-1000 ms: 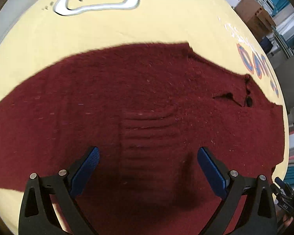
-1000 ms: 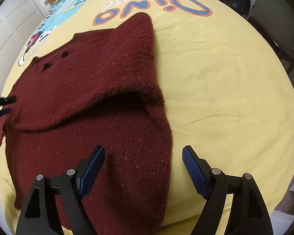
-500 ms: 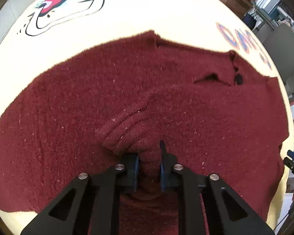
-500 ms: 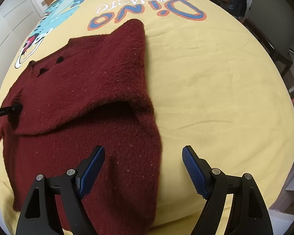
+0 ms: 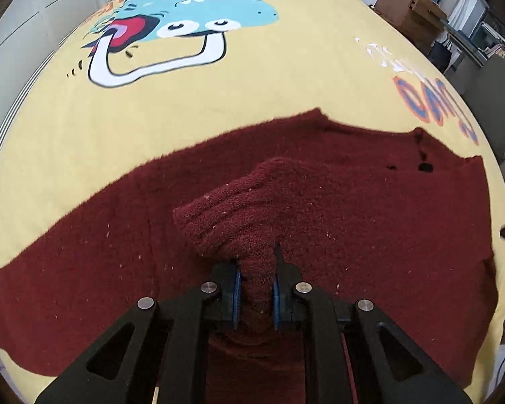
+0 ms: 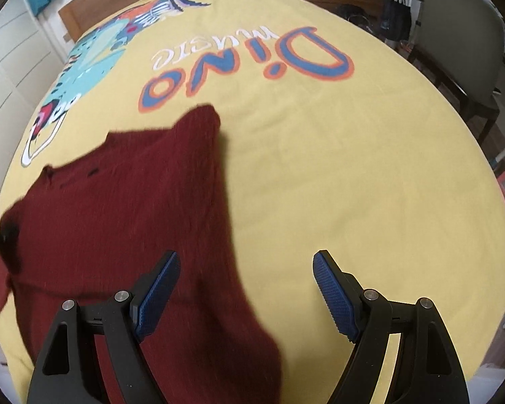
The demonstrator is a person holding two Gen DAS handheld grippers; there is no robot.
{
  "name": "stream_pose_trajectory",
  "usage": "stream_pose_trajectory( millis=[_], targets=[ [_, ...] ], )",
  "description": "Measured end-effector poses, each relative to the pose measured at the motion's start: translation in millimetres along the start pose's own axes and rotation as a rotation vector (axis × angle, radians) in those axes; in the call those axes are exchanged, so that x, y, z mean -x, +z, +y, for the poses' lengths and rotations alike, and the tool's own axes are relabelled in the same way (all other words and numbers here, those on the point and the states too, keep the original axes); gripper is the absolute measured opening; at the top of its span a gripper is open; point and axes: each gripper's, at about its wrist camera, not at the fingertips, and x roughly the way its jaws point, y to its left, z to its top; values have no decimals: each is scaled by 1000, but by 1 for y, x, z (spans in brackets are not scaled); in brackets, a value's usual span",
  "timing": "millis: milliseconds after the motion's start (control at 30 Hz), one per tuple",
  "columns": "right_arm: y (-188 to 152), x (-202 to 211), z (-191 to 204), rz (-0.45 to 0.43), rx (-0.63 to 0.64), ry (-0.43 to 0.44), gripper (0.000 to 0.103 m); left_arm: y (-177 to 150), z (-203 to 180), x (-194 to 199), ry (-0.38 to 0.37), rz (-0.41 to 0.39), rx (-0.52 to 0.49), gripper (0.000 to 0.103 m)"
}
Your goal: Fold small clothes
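Left gripper (image 5: 256,289): jaws clamped on a raised sleeve fold of the maroon sweater (image 5: 353,222). Right gripper (image 6: 245,296): jaws spread wide, holding nothing, above the sweater's right edge. Sweater lies spread on yellow dinosaur-print bedspread (image 6: 353,168).

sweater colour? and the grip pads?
Sweater is dark maroon red; pads are blue and ribbed. Sweater shows best in the left wrist view, pads in the right wrist view.

Left gripper (image 5: 256,289), black skeletal arms with triangular cutouts, silver screw heads, blue ribbed pads (image 5: 238,294), right gripper (image 6: 245,291) identical build
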Motion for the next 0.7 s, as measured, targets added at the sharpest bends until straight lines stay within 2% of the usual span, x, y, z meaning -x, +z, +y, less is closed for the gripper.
stream_pose_trajectory(
  millis=[233, 300, 333, 467, 533, 700],
  targets=[
    [26, -47, 19, 72, 12, 46, 81, -7, 4, -17, -13, 33, 27, 11],
    [26, -66, 20, 152, -9, 104, 52, -7, 3, -19, -10, 34, 19, 12],
    [25, -72, 20, 176, -16, 137, 26, -7, 3, -19, -8, 33, 13, 12],
    [23, -54, 23, 104, 26, 103, 17, -7, -2, -11, 1, 11, -10, 11],
    [21, -42, 20, 69, 25, 89, 17, -8, -8, -5, 3, -2, -32, 12],
    [16, -44, 12, 85, 7, 67, 17, -11, -9, -12, 1, 17, -35, 12]
  ],
)
